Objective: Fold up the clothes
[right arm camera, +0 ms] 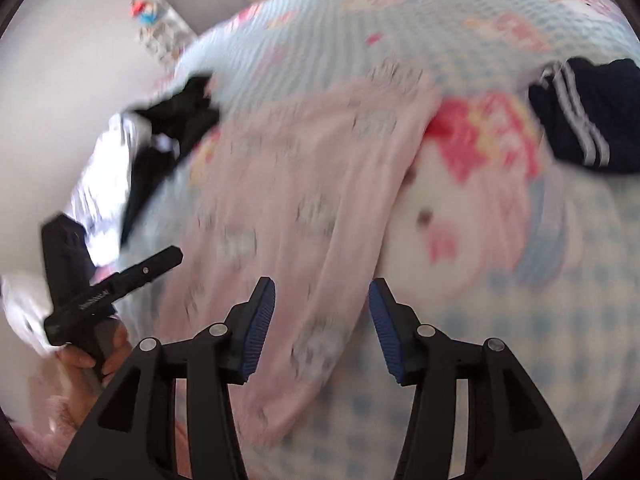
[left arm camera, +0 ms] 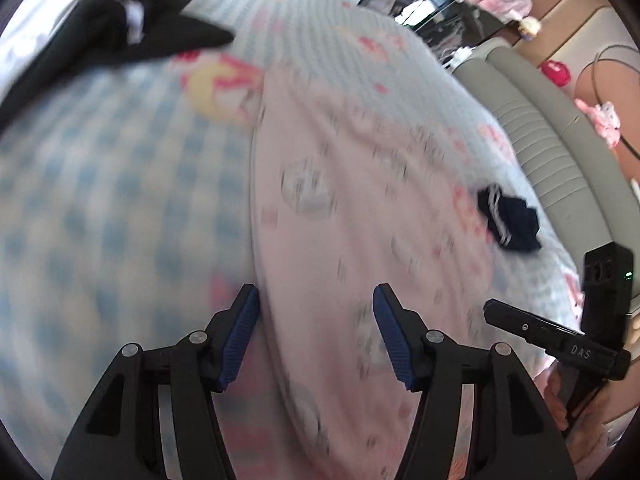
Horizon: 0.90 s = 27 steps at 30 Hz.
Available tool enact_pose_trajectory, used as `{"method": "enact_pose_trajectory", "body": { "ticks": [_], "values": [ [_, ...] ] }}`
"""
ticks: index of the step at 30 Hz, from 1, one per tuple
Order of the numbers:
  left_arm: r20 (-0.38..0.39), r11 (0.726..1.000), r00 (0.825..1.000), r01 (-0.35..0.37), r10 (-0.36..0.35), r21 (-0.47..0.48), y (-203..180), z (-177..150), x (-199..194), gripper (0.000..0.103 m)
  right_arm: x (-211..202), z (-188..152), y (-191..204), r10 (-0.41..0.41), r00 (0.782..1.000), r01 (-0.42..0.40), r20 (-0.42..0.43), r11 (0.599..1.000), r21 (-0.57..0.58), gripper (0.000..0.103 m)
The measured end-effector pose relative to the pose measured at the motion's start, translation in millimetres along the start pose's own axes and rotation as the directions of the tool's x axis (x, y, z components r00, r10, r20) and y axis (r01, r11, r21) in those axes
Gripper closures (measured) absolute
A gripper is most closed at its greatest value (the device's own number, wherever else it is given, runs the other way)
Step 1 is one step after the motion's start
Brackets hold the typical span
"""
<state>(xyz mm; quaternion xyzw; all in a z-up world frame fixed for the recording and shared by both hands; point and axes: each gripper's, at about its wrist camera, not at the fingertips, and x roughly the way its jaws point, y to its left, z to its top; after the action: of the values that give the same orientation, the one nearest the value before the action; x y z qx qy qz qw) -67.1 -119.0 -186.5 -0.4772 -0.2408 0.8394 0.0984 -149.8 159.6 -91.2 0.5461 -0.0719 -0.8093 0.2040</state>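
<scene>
Both claws, left (left arm camera: 316, 332) and right (right arm camera: 322, 328), hover spread and empty over a pink printed garment (left arm camera: 340, 200) laid long on the bed (left arm camera: 120, 200), poised at its near end.

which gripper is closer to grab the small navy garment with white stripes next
Right, likely. The small navy garment with white stripes looms large in the right gripper view but lies small and far from the left gripper. Both grippers are open.
</scene>
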Motion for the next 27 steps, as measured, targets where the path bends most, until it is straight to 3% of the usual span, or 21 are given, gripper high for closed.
{"method": "enact_pose_trajectory", "body": {
  "ticks": [2,3,4,7,9,10,12,13,16,18,20,22,24,27],
  "values": [
    [-0.007,0.999,1.0,-0.014,0.014,-0.04,4,-15,-5,0.042,-6,-26,15,0.005,1.0,-0.005,-0.022,0.999,-0.036,0.052],
    [0.029,0.995,1.0,-0.002,0.005,-0.1,5,-21,-11,0.042,-8,-37,17,0.008,1.0,-0.009,-0.029,0.999,-0.032,0.05],
    [0.031,0.991,0.999,0.036,-0.032,-0.126,7,-27,-16,0.042,-8,-45,17,0.012,0.999,-0.013,-0.032,1.0,-0.019,0.045],
    [0.012,0.964,0.988,0.152,-0.153,-0.219,16,-45,-15,0.042,-5,-72,13,0.038,0.998,-0.036,-0.053,0.999,0.034,0.044],
    [0.053,0.905,0.95,0.309,-0.308,-0.291,24,-59,-21,0.045,3,-86,12,0.106,0.991,-0.1,-0.084,0.993,0.064,0.049],
    [0.078,0.864,0.921,0.386,-0.382,-0.323,28,-66,-23,0.045,4,-89,18,0.156,0.983,-0.152,-0.094,0.987,0.048,0.059],
    [0.092,0.85,0.915,0.399,-0.392,-0.344,33,-69,-24,0.046,7,-92,24,0.213,0.971,-0.211,-0.105,0.977,0.023,0.06],
    [0.073,0.876,0.935,0.351,-0.347,-0.332,33,-70,-23,0.048,9,-90,23,0.199,0.975,-0.198,-0.1,0.98,0.018,0.062],
    [-0.005,0.926,0.966,0.245,-0.257,-0.288,27,-72,-13,0.058,4,-87,21,0.196,0.978,-0.196,-0.074,0.98,0.006,0.071],
    [-0.044,0.94,0.966,0.237,-0.255,-0.245,17,-72,-10,0.07,-4,-85,22,0.215,0.975,-0.216,-0.052,0.976,0.0,0.087],
    [-0.055,0.945,0.961,0.257,-0.273,-0.201,6,-72,-12,0.08,-12,-84,22,0.234,0.972,-0.235,-0.031,0.972,-0.006,0.09],
    [-0.026,0.939,0.951,0.301,-0.309,-0.168,-3,-72,-28,0.081,-20,-82,23,0.253,0.967,-0.253,-0.01,0.967,-0.013,0.091],
    [-0.022,0.946,0.952,0.299,-0.304,-0.125,-13,-74,-39,0.081,-45,-84,23,0.253,0.967,-0.252,0.023,0.967,-0.025,0.091],
    [-0.077,0.977,0.974,0.21,-0.212,-0.029,-26,-80,-44,0.078,-59,-92,26,0.205,0.978,-0.204,0.024,0.978,-0.041,0.09]
  ]
}}
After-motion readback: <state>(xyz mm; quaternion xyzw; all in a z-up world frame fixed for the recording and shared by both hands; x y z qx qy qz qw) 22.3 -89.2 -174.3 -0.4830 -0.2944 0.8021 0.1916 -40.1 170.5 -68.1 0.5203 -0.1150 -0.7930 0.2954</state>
